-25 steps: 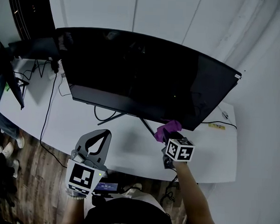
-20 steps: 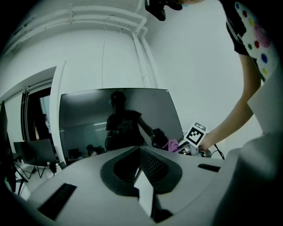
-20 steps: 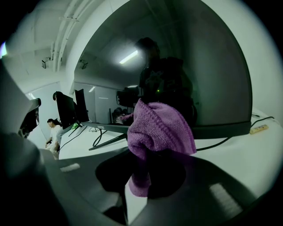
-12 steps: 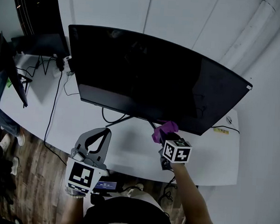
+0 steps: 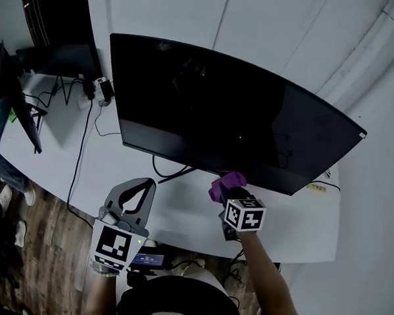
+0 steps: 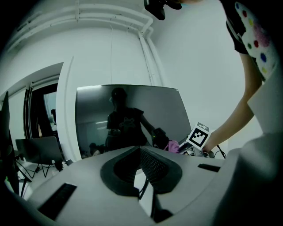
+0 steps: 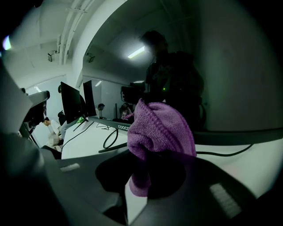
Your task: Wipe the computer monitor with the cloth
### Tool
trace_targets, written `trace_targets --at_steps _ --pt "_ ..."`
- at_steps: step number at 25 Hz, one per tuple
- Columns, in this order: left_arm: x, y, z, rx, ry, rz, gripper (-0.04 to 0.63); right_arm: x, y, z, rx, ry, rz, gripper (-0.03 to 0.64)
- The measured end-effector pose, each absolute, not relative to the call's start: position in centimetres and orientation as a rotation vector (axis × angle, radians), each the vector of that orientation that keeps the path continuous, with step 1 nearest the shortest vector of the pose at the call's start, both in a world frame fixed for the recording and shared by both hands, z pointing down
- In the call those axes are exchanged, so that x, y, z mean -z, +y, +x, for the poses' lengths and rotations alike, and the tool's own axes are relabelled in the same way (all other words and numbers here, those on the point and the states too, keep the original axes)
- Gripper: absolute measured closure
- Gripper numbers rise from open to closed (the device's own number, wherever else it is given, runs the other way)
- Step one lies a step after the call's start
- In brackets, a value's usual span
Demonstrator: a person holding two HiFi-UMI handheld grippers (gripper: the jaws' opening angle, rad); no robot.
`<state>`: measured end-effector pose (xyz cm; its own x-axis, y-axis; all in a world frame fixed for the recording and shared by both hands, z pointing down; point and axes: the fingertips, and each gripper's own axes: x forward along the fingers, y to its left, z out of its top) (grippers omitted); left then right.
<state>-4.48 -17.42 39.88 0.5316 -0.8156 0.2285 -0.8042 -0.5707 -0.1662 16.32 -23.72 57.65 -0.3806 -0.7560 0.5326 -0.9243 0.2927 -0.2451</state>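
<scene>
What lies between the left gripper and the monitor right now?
In the head view, just a strip of white desk, with a black cable curling below the monitor. The left gripper holds nothing, jaws shut.

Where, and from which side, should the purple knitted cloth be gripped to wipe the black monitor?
Grip the purple knitted cloth by its bunched lower end, from the white desk side, as the right gripper does: its rounded wad projects past the jaws toward the black monitor.
</scene>
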Motion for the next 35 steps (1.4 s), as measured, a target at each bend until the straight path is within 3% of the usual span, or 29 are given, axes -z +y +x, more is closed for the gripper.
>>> trace_targets --at_steps 35 --pt "-41.9 -20.9 -20.7 0.453 1.574 -2.675 0.589 -57.7 -28.4 -5.8 -0.560 -2.342 1.223 0.548"
